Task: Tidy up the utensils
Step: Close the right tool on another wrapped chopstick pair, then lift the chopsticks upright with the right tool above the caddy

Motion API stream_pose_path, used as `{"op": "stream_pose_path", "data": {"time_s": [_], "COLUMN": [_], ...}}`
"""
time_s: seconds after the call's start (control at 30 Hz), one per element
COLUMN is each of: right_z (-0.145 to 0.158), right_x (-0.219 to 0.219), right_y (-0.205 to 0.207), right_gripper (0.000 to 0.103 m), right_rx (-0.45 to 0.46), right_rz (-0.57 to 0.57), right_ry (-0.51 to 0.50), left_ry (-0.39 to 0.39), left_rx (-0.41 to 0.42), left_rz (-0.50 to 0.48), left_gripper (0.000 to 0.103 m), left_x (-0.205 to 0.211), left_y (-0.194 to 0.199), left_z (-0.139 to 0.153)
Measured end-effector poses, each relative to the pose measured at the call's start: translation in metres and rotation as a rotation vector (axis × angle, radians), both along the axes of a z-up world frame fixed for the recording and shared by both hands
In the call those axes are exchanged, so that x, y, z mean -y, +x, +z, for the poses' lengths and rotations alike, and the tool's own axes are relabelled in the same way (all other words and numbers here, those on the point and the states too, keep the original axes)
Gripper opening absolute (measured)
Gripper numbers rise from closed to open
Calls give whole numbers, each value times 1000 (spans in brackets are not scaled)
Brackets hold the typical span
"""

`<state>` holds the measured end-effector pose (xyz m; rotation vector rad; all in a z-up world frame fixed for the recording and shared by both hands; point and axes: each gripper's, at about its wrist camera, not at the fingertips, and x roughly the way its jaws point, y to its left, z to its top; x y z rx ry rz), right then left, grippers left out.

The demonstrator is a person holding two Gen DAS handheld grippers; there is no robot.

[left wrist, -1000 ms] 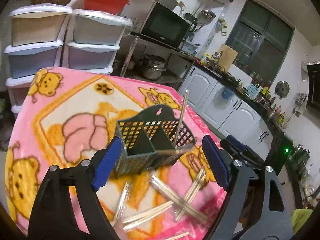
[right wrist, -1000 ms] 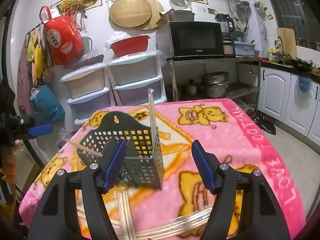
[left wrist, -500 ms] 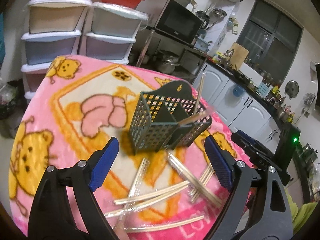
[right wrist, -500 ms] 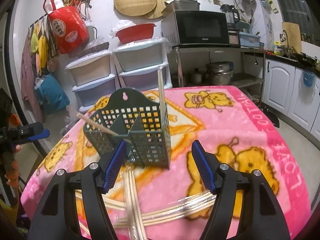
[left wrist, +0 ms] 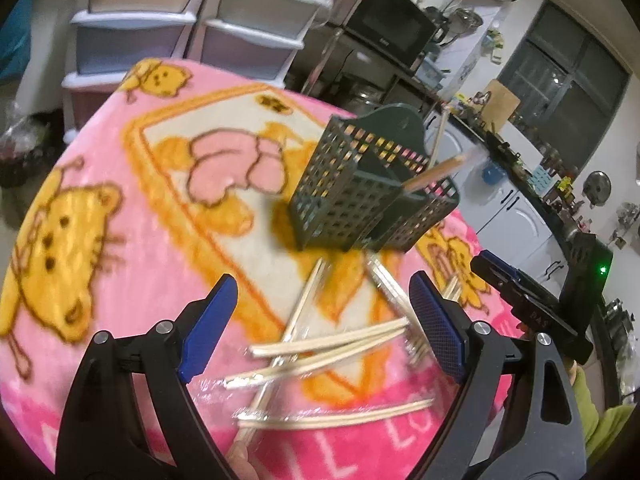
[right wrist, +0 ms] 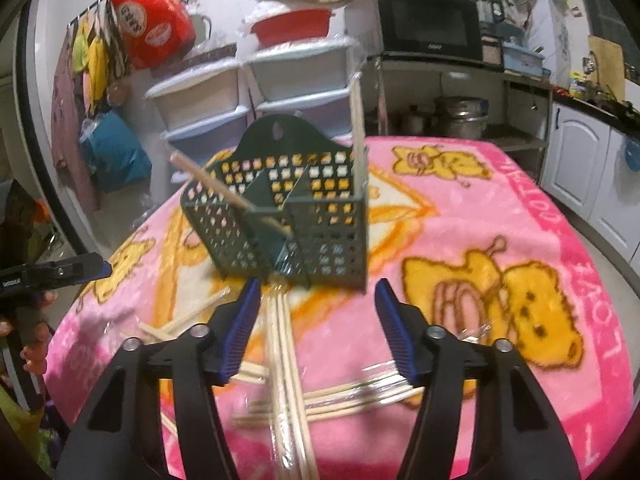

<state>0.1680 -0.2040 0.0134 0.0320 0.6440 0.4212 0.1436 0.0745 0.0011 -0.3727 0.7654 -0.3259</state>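
Green perforated plastic is forming the utensil caddy (right wrist: 296, 216), which is standing on the pink cartoon-print blanket (right wrist: 500, 240) covering the counter, a partition splitting it into compartments. One chopstick (right wrist: 357, 120) is standing upright at its right corner and another (right wrist: 224, 190) is leaning out to the left. Pale chopsticks (right wrist: 286, 344), several in clear wrappers, are lying crisscrossed in front. Left gripper (left wrist: 320, 332) is hovering over them, spread wide and empty. Right gripper (right wrist: 316, 320) is angling down over a wrapped pair, its jaws closing, pads not yet pressing.
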Motion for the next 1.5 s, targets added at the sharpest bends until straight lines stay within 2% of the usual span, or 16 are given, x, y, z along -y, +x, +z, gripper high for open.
{"op": "stream_pose_path", "data": {"time_s": [0.2,0.37,0.6,0.7,0.9,0.97,1.2,1.5], "right_z": [-17,-32,-46,-51,-59,-63,-69,-72], "right_x": [-15,-22,-28,-31,-37,-40,-53,-76], "right_y": [10,21,35,40,49,52,57,73], "right_gripper": [35,28,28,27,27,25,25,25], "right_rx": [-78,-145,-204,-226,-260,-271,-292,-303], "right_rz": [43,66,80,90,106,111,140,149], "right_ry": [-33,-55,-66,-67,-75,-83,-115,-182], "left_ry": [-28,-43,-105,-123,-127,-124,-107,-112], "left_rx": [-56,-120,-185,-198,-209,-214,-217,-217], "left_rz": [22,33,21,11,7,5,4,3], "left_gripper": [78,62,57,50,36,27,21,7], "left_x": [-13,-23,-26,-26,-24,-23,-22,-24], "left_y": [-5,-5,-2,1,9,12,16,17], "left_z": [-21,-40,-60,-64,-68,-69,-72,-73]}}
